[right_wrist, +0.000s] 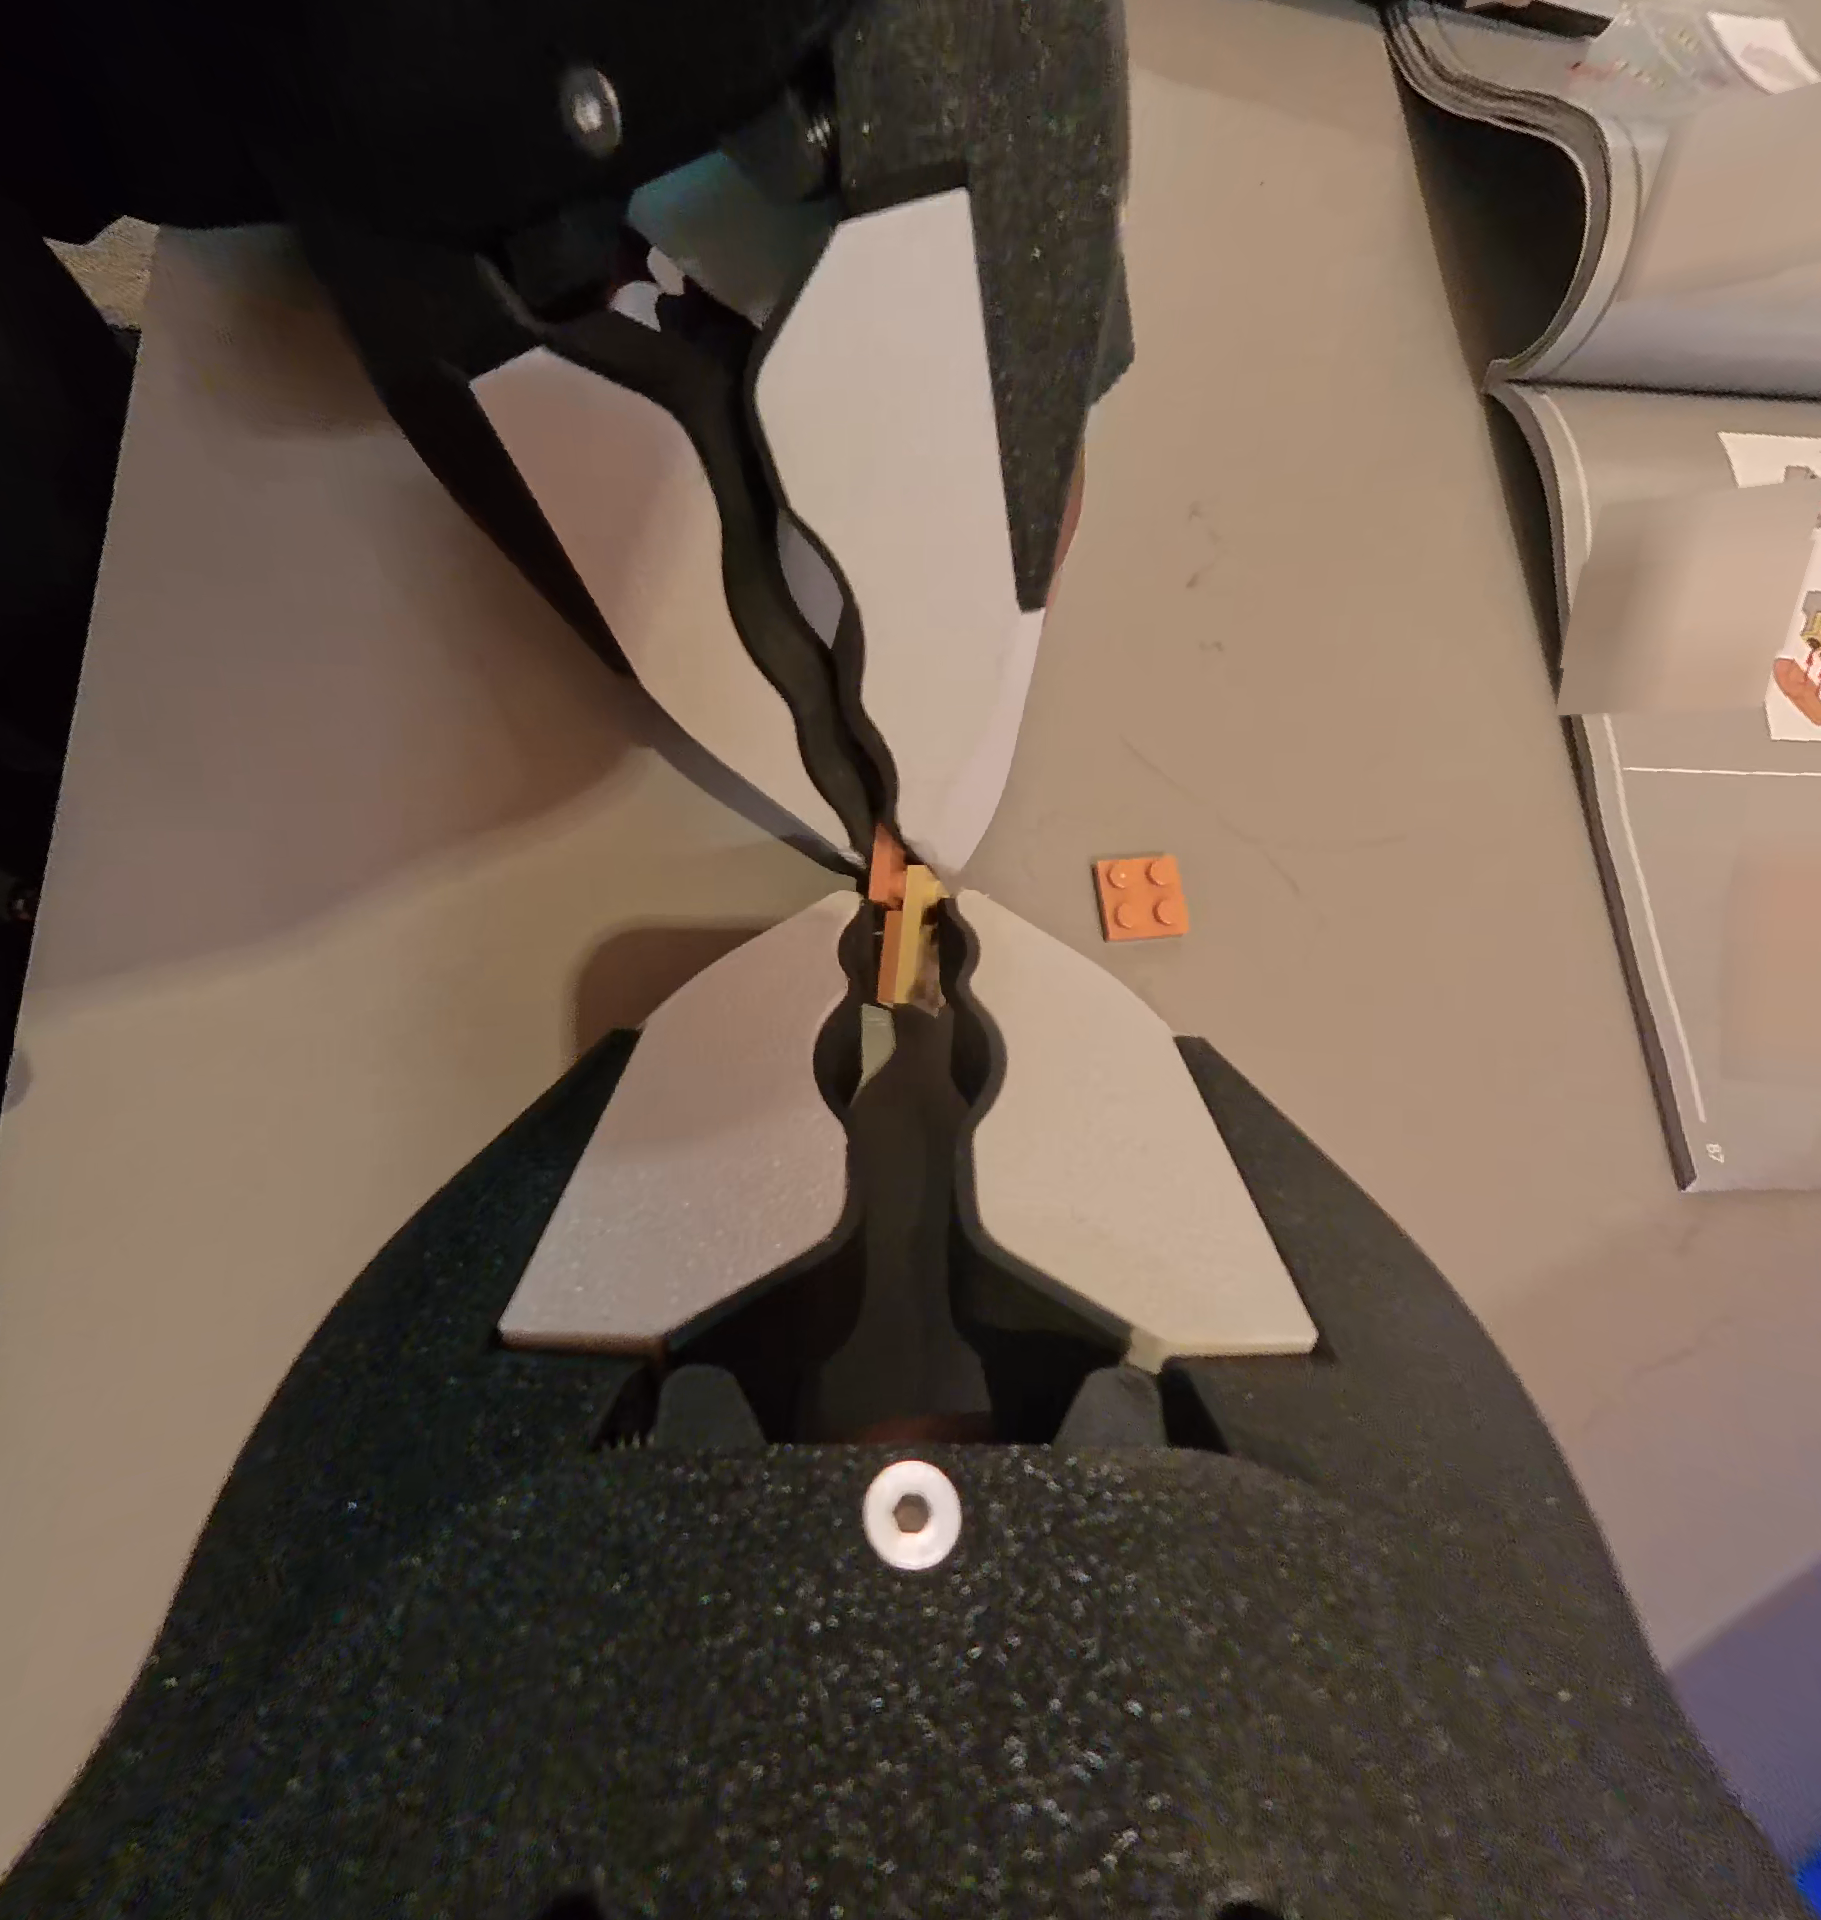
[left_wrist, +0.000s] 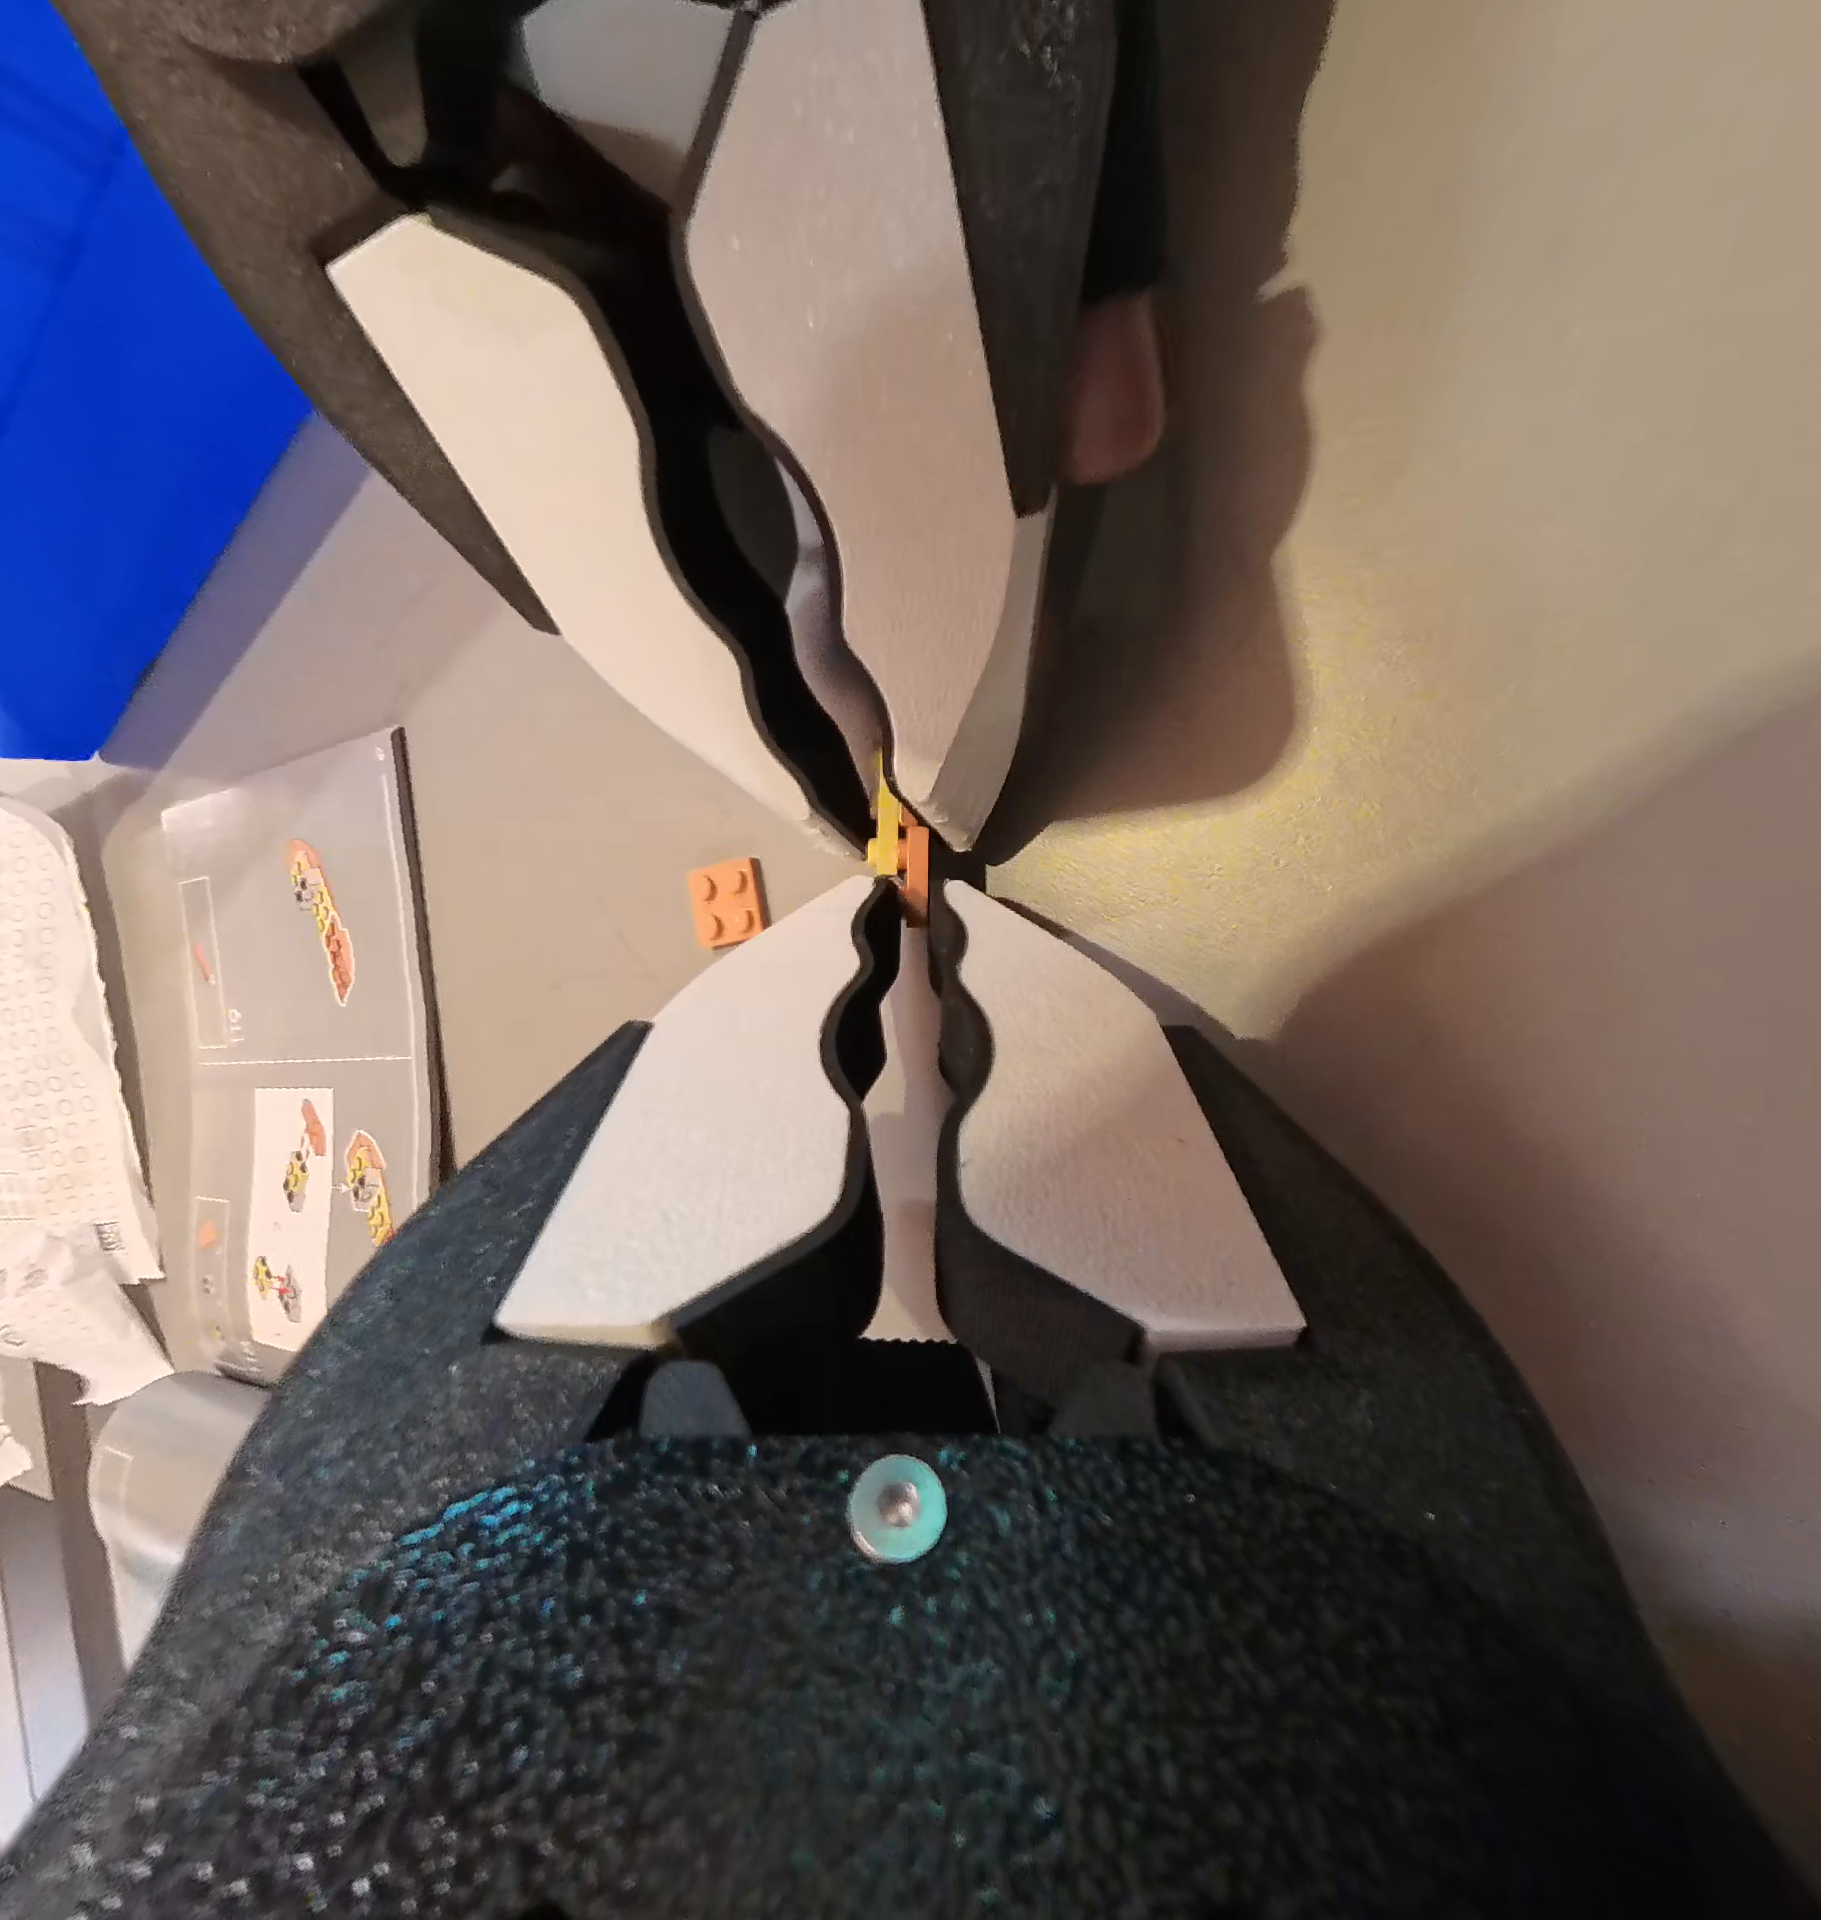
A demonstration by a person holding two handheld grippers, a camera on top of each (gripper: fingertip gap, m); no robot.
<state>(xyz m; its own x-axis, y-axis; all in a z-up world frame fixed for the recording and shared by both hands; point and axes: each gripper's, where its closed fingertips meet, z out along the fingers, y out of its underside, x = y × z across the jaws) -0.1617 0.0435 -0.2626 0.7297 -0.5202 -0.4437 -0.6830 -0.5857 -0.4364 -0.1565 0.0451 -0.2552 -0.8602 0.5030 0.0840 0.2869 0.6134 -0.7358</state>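
Observation:
The two grippers meet tip to tip above a grey table [right_wrist: 1301,520]. In the left wrist view, my left gripper [left_wrist: 914,899] is shut on a thin orange plate [left_wrist: 918,878] held edge-on. My right gripper [left_wrist: 890,821] comes in from above, shut on a small yellow piece [left_wrist: 888,840] that touches the orange plate. In the right wrist view, my right gripper [right_wrist: 906,935] is shut on a small yellow-and-orange stacked piece [right_wrist: 911,935]. The left gripper [right_wrist: 885,831] holds the orange plate [right_wrist: 885,864] against its far end.
A loose orange two-by-two plate [right_wrist: 1142,897] lies on the table just right of the tips, and also shows in the left wrist view [left_wrist: 724,902]. An open instruction booklet [right_wrist: 1716,883] lies at the right. A white perforated bag [left_wrist: 33,1039] and a blue surface [left_wrist: 75,416] are at the left. The tips of both grippers are at nearly the same place.

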